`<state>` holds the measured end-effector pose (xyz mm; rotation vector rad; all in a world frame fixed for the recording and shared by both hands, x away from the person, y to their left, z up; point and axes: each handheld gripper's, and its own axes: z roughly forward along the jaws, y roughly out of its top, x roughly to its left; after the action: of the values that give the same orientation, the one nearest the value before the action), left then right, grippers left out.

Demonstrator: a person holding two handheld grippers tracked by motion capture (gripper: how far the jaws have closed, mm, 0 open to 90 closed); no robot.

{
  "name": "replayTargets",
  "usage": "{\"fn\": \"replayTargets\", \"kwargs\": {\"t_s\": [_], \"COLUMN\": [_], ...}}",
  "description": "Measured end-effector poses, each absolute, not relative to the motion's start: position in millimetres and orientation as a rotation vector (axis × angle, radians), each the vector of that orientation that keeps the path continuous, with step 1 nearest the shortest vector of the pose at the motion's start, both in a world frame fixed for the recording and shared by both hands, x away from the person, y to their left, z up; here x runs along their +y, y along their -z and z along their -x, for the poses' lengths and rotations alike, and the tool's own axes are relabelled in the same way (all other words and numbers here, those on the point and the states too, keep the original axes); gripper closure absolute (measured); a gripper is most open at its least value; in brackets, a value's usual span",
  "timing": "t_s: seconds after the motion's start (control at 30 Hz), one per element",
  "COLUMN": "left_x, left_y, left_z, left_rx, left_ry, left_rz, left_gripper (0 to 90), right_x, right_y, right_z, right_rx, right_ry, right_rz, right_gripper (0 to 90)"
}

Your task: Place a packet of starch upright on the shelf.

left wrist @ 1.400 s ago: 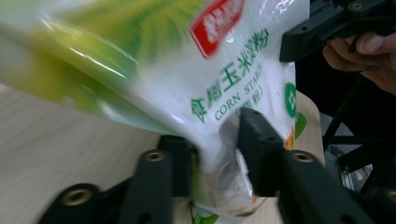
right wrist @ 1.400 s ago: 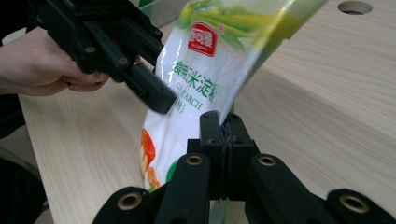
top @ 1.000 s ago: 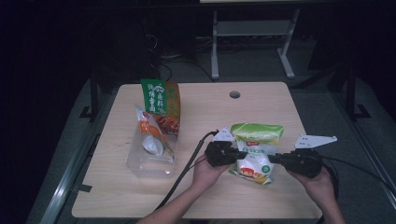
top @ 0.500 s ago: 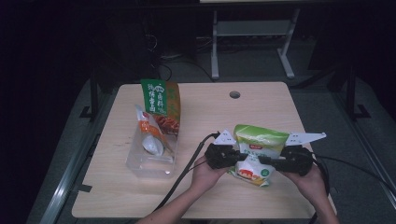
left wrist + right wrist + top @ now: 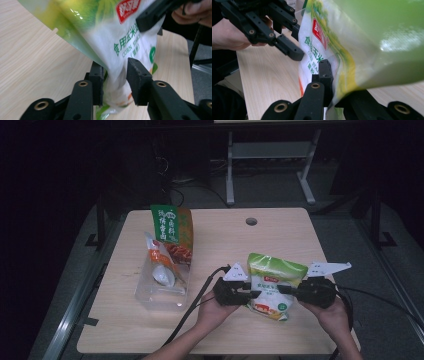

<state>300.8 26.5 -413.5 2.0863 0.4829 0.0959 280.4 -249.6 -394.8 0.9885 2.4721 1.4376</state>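
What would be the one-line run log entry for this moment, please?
left gripper: shut on corn starch bag | right gripper: shut on corn starch bag | bag: upright between both

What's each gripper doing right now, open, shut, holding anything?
Left gripper: shut on the corn starch bag, pinching its left edge.
Right gripper: shut on the same bag, gripping its right edge.

The corn starch bag [image 5: 125, 45] is glossy plastic film, catching highlights. The table [image 5: 280, 240] is pale wood-grain laminate, smooth and matt. The left gripper [image 5: 115, 82] has matt black plastic jaws (faintly grainy pads). At left, a clear plastic container [image 5: 162, 292] looks shiny.
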Motion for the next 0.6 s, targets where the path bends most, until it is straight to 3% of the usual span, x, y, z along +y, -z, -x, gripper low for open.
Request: {"fn": "replayTargets", "kwargs": {"t_s": [0.2, 0.6], "left_x": [40.5, 73.4], "left_y": [413.4, 407.8], "left_z": [-289.3, -258.9], "left_rx": [0.483, 0.444], "left_ry": [-0.132, -0.148], "left_rz": [-2.101, -2.100], "left_gripper": [52.5, 37.8], "right_x": [-240.9, -223.3], "right_y": [387.5, 374.1], "right_z": [-278.4, -283.2], "right_rx": [2.469, 2.496], "right_ry": [-1.421, -1.397], "right_rz": [-0.969, -0.946], "right_gripper": [89.4, 89.7]}}
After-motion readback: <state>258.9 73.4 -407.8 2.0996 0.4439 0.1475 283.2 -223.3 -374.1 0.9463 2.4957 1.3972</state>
